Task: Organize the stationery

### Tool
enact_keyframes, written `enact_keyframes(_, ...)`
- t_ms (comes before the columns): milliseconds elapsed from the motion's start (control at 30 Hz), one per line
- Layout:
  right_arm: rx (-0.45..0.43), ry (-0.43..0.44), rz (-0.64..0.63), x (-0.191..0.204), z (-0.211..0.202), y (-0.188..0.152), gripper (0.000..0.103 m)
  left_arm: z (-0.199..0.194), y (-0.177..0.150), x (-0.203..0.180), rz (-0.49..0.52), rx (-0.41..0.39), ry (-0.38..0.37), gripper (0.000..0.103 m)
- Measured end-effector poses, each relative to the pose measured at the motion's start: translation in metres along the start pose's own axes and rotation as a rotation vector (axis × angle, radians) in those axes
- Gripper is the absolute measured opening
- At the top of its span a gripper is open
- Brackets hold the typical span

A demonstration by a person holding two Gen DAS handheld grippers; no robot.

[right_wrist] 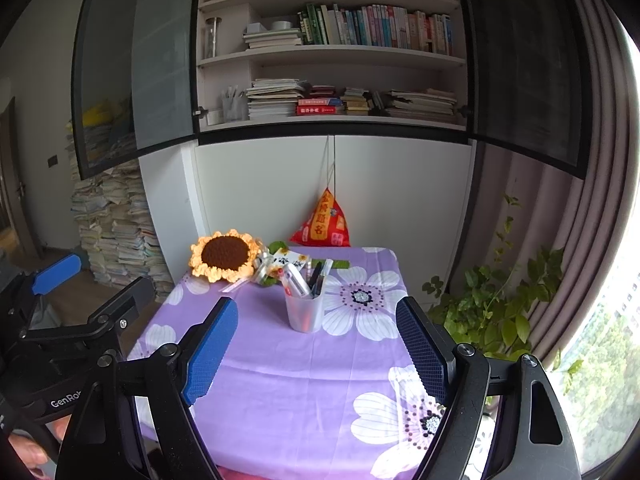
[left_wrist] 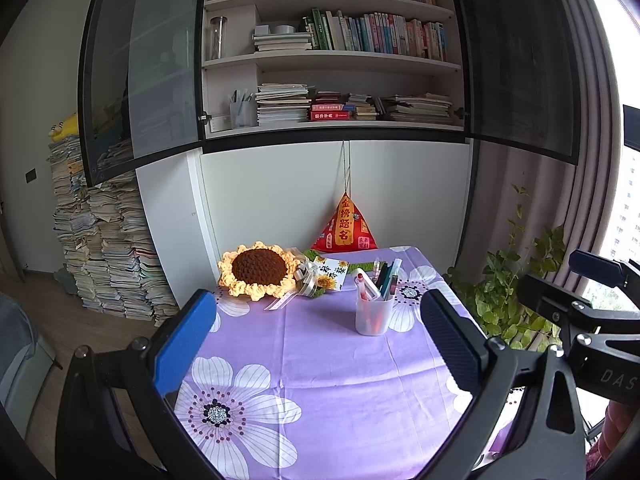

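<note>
A translucent white pen cup [left_wrist: 373, 316] [right_wrist: 305, 314] stands upright toward the back of the table with the purple flowered cloth [left_wrist: 320, 380] [right_wrist: 288, 392]. Several pens and markers [left_wrist: 385, 280] [right_wrist: 308, 278] stick out of it. My left gripper [left_wrist: 320, 344] hovers over the near part of the table, open, nothing between its fingers. My right gripper [right_wrist: 316, 352] also hangs open and empty, short of the cup. Each gripper shows at the edge of the other's view.
A crocheted sunflower [left_wrist: 258, 270] [right_wrist: 225, 257] with a ribbon and card lies at the back left. A red triangular pouch [left_wrist: 345, 227] [right_wrist: 323, 222] hangs against the cabinet. Bookshelves stand above, stacked books [left_wrist: 108, 248] at left, a leafy plant [left_wrist: 516, 304] [right_wrist: 488, 308] and curtain at right.
</note>
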State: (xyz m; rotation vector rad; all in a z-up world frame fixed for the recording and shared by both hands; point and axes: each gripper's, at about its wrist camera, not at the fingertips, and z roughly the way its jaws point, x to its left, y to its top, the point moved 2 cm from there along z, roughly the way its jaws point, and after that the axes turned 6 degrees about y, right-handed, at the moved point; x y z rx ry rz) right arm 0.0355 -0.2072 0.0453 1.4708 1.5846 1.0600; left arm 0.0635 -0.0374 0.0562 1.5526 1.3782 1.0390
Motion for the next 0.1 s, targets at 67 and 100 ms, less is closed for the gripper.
enact_keyframes(67, 0.0, 0.001, -0.001, 0.0, -0.0001, 0.0001, 0.082, 0.0002, -0.0001, -0.0002, 0.0, 0.0, 0.001, 0.102)
enact_keyframes(100, 0.0, 0.001, -0.001, -0.0001, -0.0004, 0.0001, 0.082, 0.0004, -0.0001, -0.0003, -0.001, 0.0, 0.001, 0.102)
